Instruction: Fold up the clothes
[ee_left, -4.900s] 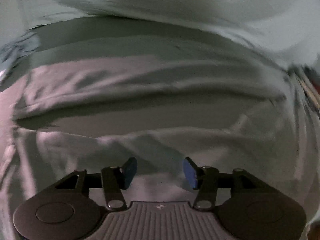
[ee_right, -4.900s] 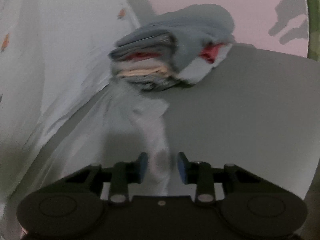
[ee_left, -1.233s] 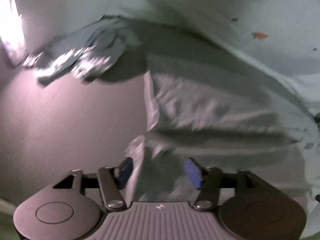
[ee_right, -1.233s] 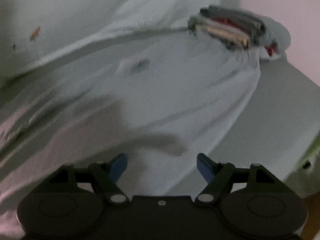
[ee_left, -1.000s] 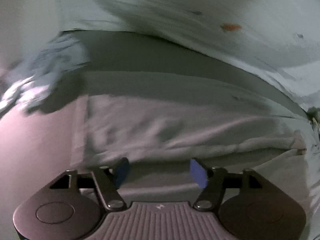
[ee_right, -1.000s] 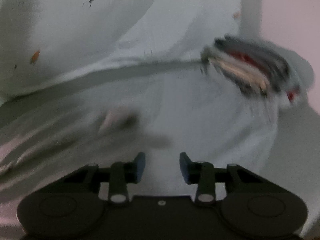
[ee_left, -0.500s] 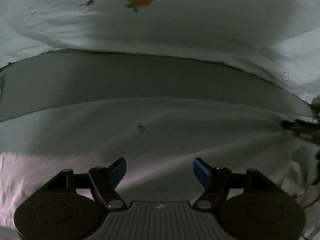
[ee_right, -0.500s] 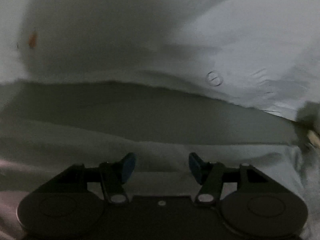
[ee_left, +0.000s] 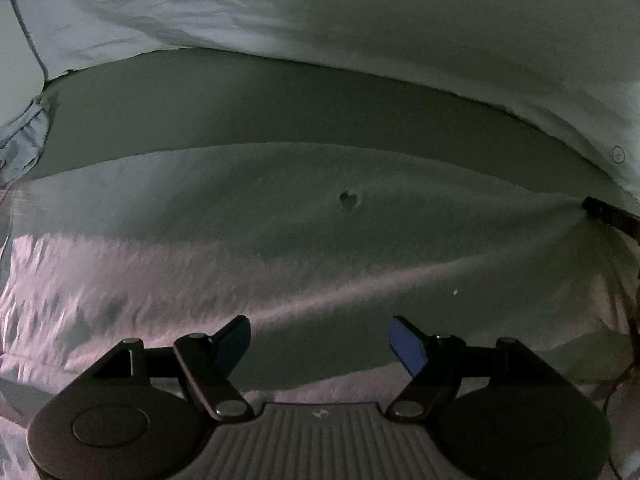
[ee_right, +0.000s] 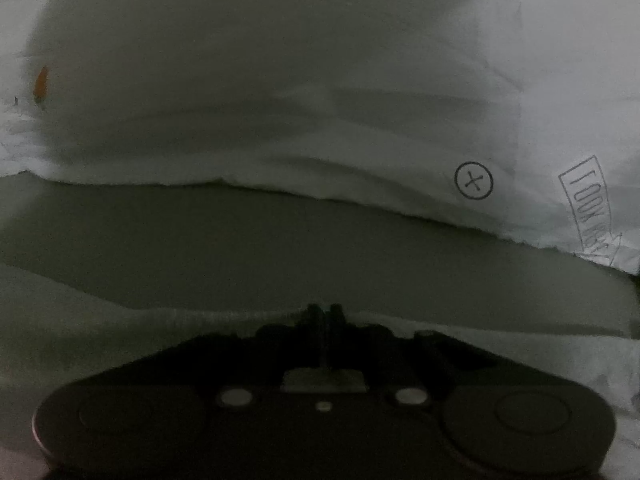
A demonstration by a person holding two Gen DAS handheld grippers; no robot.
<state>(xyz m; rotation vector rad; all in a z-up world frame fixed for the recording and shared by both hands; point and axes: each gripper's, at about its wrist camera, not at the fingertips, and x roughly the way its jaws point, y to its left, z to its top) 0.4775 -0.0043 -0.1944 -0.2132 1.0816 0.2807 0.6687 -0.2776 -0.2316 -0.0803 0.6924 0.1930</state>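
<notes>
A pale grey garment (ee_left: 320, 240) lies spread flat on the grey surface, with a small dark heart mark (ee_left: 349, 200) near its middle. My left gripper (ee_left: 320, 344) is open and empty, low over the garment's near part. In the right wrist view my right gripper (ee_right: 324, 314) has its jaws closed together at the garment's far edge (ee_right: 160, 320); the view is too dark to tell whether cloth is pinched. The right gripper's dark tip (ee_left: 608, 214) shows at the garment's right corner in the left wrist view, with creases radiating from it.
A white bedsheet with carrot and circle prints (ee_left: 400, 20) bulges along the far side, also filling the right wrist view (ee_right: 280, 100). A strip of bare grey surface (ee_left: 280, 108) lies between it and the garment. A blue-grey cloth (ee_left: 20, 140) sits at far left.
The right gripper has closed from open at the garment's far edge. The left gripper stays open and has moved slightly closer over the garment.
</notes>
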